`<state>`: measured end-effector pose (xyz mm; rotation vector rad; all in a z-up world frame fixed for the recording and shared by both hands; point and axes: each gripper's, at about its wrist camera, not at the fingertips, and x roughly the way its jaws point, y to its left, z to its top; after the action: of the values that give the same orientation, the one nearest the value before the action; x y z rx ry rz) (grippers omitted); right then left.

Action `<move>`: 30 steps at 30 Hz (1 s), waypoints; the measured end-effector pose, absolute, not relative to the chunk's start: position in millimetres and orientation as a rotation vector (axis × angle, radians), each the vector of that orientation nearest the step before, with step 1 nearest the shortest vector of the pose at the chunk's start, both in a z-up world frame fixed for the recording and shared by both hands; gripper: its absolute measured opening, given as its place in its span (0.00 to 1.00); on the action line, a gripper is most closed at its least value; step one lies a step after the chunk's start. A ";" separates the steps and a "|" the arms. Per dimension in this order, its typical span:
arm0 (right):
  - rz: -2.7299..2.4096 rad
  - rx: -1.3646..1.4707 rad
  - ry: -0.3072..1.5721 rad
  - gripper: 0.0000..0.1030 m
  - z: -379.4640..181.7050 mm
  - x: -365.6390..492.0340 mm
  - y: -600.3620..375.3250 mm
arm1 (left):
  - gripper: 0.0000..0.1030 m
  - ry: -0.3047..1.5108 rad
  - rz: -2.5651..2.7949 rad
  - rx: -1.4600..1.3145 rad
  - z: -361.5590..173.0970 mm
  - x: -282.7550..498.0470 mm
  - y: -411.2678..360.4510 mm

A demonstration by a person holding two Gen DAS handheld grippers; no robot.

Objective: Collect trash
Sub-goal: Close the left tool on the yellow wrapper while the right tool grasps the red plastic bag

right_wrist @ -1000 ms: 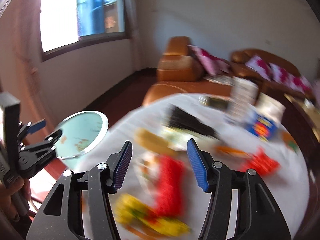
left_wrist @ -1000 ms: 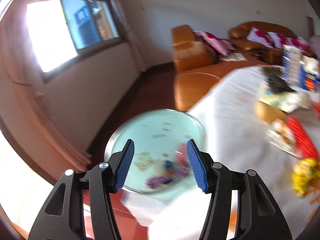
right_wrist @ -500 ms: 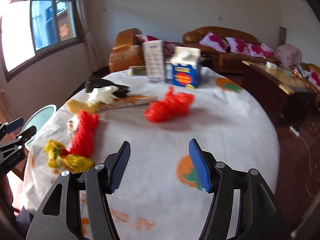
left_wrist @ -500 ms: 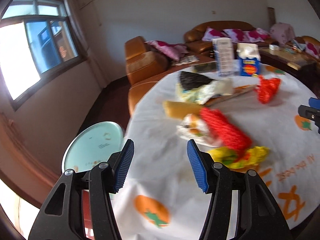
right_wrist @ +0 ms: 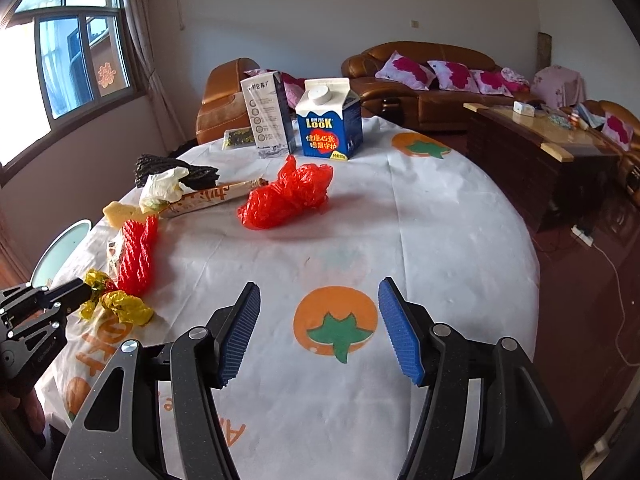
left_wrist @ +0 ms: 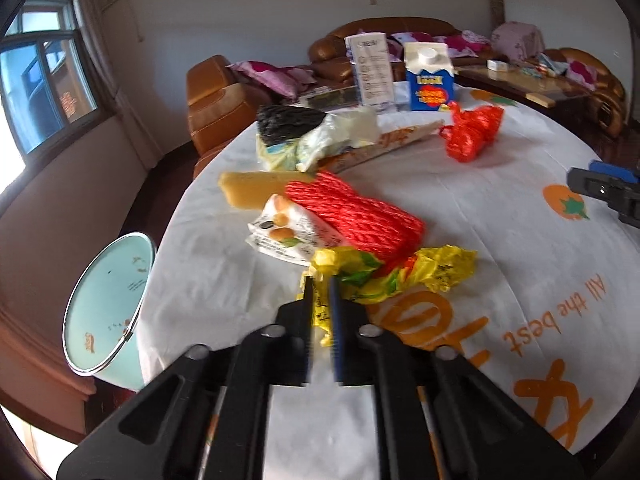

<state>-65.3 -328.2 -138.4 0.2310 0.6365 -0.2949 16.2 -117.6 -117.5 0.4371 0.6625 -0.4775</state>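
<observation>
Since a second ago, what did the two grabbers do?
The left gripper swung from the bin to the table and its jaws have just closed on the yellow wrapper. The right gripper swung over bare cloth, open, holding nothing. The trash and cartons stayed put.

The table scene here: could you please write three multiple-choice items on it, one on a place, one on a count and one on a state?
1. Where does the yellow wrapper lie?
A. at the near end of the red net roll
B. beside the blue carton
C. in the bin

2. How many cartons stand upright on the table?
A. one
B. two
C. four

3. What is the left gripper doing?
A. open above the red plastic bag
B. shut on nothing
C. shut on the yellow wrapper

Answers: 1 A, the wrapper touches the roll's near end. 2 B, the blue carton and the white carton. 3 C, its jaws have just closed, pinching yellow film.
</observation>
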 end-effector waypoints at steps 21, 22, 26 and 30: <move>-0.346 0.266 0.607 0.61 -136.1 -78.8 -351.6 | 0.37 0.671 -0.493 0.414 -120.4 23.3 -117.5; -0.344 0.265 0.608 0.61 -136.3 -78.5 -351.2 | 0.29 0.686 -0.497 0.418 -124.8 26.4 -118.6; -0.342 0.272 0.608 0.61 -136.8 -78.4 -351.2 | 0.06 0.691 -0.513 0.413 -125.1 27.6 -117.9; -0.338 0.278 0.615 0.61 -136.7 -75.4 -350.8 | 0.02 0.665 -0.516 0.384 -108.9 25.2 -109.0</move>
<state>-75.4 -350.8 -136.7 0.2775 0.6149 -0.3384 25.2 -109.0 -108.9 0.3836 0.6651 -0.5159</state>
